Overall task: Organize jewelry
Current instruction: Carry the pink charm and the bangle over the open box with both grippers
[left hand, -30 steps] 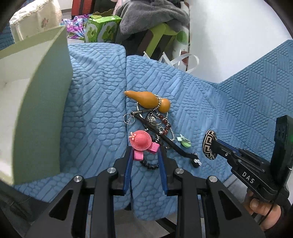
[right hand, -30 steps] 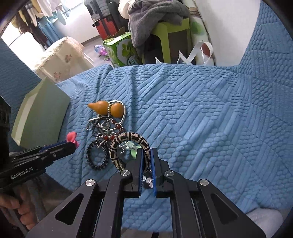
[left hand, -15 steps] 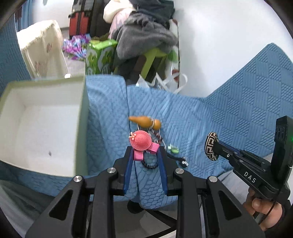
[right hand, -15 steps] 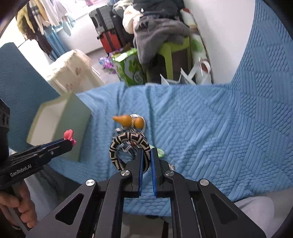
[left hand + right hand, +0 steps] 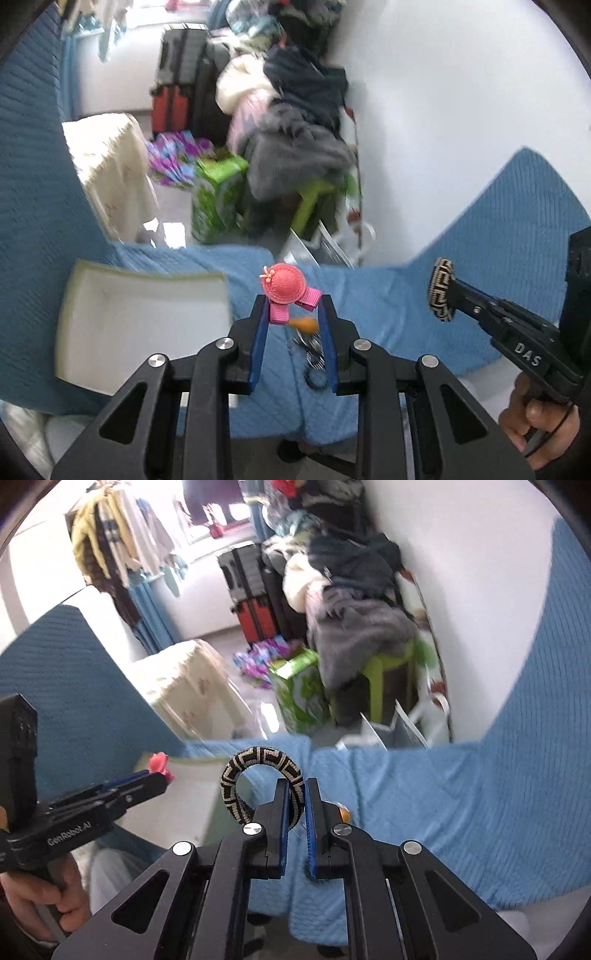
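My left gripper (image 5: pixel 293 308) is shut on a pink hat-shaped hair clip (image 5: pixel 284 286) with a pink ribbon, held high above the blue cloth. My right gripper (image 5: pixel 296 794) is shut on a black-and-cream patterned bangle (image 5: pixel 258 766); the same bangle (image 5: pixel 441 290) shows at the right of the left wrist view. An open pale green box (image 5: pixel 144 314) with a white inside lies below and to the left. Far below on the cloth remain an orange gourd charm (image 5: pixel 304 324) and a tangle of dark bead bracelets (image 5: pixel 314 360). The left gripper (image 5: pixel 162 771) also appears at the left of the right wrist view.
The blue textured cloth (image 5: pixel 388 306) covers the seat and its raised sides. Behind it stand a green stool (image 5: pixel 314 199) piled with grey clothes, a green carton (image 5: pixel 218 199), suitcases (image 5: pixel 173 92) and a cream-covered stool (image 5: pixel 110 162). A hand (image 5: pixel 535 424) grips the right tool.
Both grippers have risen well above the cloth, each carrying its piece. The jewelry pile and the box now look smaller and lower, and more of the room shows.
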The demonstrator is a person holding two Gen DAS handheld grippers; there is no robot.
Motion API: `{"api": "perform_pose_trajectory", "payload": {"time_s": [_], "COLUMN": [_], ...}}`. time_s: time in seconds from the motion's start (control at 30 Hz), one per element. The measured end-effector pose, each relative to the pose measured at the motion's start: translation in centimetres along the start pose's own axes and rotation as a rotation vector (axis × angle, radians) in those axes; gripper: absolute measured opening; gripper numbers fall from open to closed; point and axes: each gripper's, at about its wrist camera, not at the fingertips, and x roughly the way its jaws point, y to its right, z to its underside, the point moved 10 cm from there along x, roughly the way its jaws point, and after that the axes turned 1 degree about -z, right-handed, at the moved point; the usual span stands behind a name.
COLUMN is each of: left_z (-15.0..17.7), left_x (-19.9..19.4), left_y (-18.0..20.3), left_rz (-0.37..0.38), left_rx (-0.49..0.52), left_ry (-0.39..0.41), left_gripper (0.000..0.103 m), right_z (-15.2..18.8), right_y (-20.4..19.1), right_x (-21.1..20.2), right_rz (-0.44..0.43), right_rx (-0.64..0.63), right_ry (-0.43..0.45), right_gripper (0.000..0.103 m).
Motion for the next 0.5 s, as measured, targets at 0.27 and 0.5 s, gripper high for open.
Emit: {"api": "perform_pose_trajectory", "payload": {"time_s": [0.27,0.5], "left_z": [-3.0,-1.5], "left_x": [-2.7,-1.6], "left_y": [-4.5,-9.2], "left_rz": [-0.027,-0.079], "left_rx": [-0.027,-0.037], "left_ry": [0.091,0.063], "left_gripper": [0.028,0.028], "right_z": [-3.4,-2.1], "right_y": [-5.1,-9.0], "right_x": [0.5,4.8], "right_rz": [-0.027,-0.046], "right_rx": [-0.057,-0.093], "right_ry": [0.079,0.015], "right_gripper": [0.007,0.007]}}
